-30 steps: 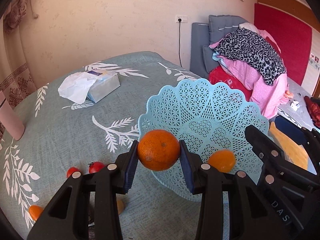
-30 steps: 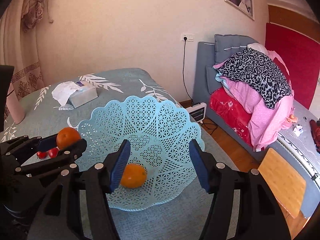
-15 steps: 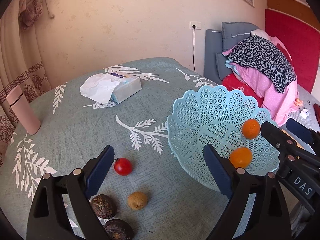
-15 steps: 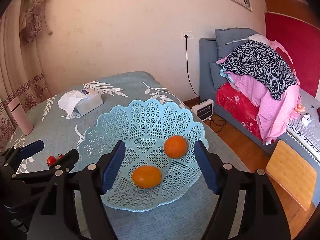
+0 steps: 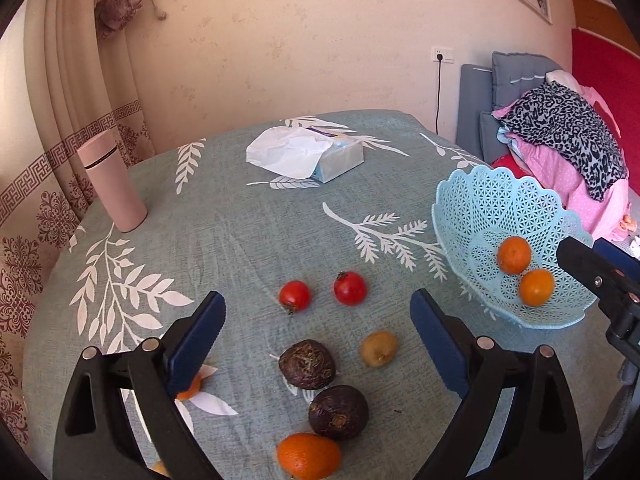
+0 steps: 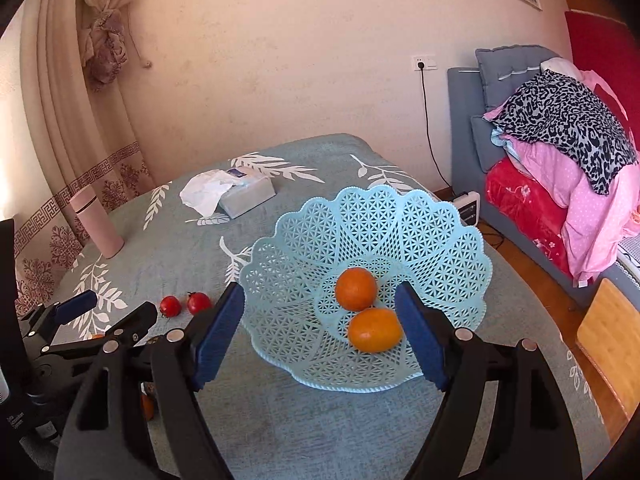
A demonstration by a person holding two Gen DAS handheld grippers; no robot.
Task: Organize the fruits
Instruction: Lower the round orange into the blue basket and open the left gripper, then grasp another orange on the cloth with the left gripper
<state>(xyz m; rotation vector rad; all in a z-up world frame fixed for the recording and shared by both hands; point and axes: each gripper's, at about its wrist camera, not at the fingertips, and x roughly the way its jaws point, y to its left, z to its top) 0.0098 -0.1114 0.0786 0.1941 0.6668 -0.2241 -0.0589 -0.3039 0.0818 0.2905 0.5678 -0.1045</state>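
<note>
A light blue lattice basket (image 6: 440, 240) (image 5: 472, 200) sits on the table's right side and holds two oranges (image 6: 356, 289) (image 6: 374, 329). My left gripper (image 5: 316, 336) is open and empty above loose fruit: two red tomatoes (image 5: 295, 295) (image 5: 350, 288), a small brown kiwi (image 5: 378, 349), two dark purple fruits (image 5: 307, 364) (image 5: 338, 412) and an orange (image 5: 308, 456). Another orange (image 5: 188, 390) is partly hidden behind the left finger. My right gripper (image 6: 320, 336) is open and empty, in front of the basket.
A tissue box (image 5: 316, 152) lies at the back of the table and a pink bottle (image 5: 112, 184) stands at the back left. A bed with piled clothes (image 6: 560, 140) stands right of the table. The table's right edge runs just past the basket.
My left gripper let go of its orange into the basket, opened, and drew back left over the loose fruit. The right gripper stayed open near the basket.
</note>
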